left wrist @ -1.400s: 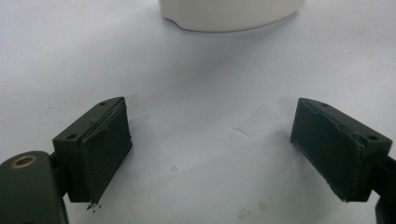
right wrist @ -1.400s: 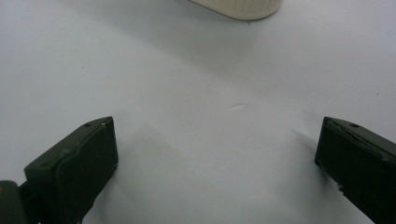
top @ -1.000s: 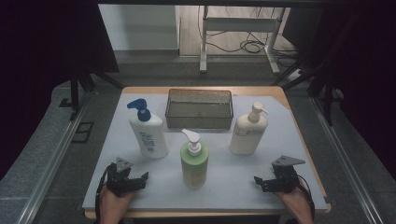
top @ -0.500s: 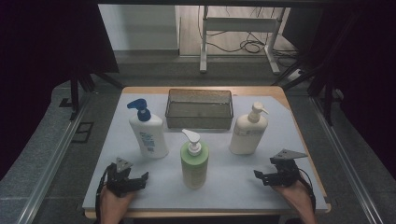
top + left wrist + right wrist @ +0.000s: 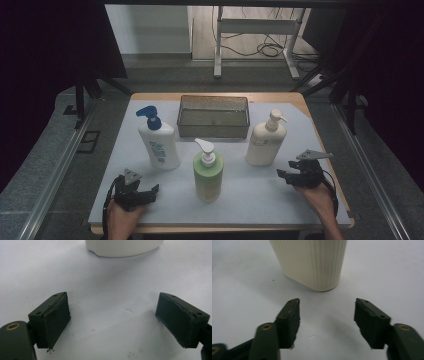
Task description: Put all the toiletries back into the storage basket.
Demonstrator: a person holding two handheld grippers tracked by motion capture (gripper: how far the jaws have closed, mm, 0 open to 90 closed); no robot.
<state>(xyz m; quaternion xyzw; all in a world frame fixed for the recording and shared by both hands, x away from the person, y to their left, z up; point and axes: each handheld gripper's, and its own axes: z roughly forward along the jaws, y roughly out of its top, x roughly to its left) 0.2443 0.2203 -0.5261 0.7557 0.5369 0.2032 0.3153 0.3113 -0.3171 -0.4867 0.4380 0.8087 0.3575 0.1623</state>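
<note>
On the desk (image 5: 300,200), under a pale sheet that covers most of its top, three pump bottles stand upright in front of a dark mesh basket (image 5: 213,116) set at the far middle. The cream ribbed pump bottle (image 5: 265,141) stands toward the right, just in front of the basket's right end, and it is the thing nearest the right hand-held gripper (image 5: 284,176), which hangs just off its near right side with a gap of bare sheet between them. In the right gripper view the same cream bottle (image 5: 312,262) rises straight ahead of the two black jaws; the right hand-held gripper (image 5: 327,312) has its jaws partly apart, they have just been closing, and nothing lies between them, the bottle's base being a little beyond their tips. The white pump bottle with the blue head (image 5: 158,140) stands toward the left, and the green pump bottle with the white head (image 5: 208,172) stands in the middle, nearer the person than the other two. The left hand-held gripper (image 5: 150,191) rests low at the near left of the sheet, in front of the white bottle and to the left of the green one, touching neither. In the left gripper view the left hand-held gripper (image 5: 112,312) has its jaws spread wide over bare sheet with nothing held, and the rounded base of a white bottle (image 5: 123,247) stands beyond them at the top edge.
</note>
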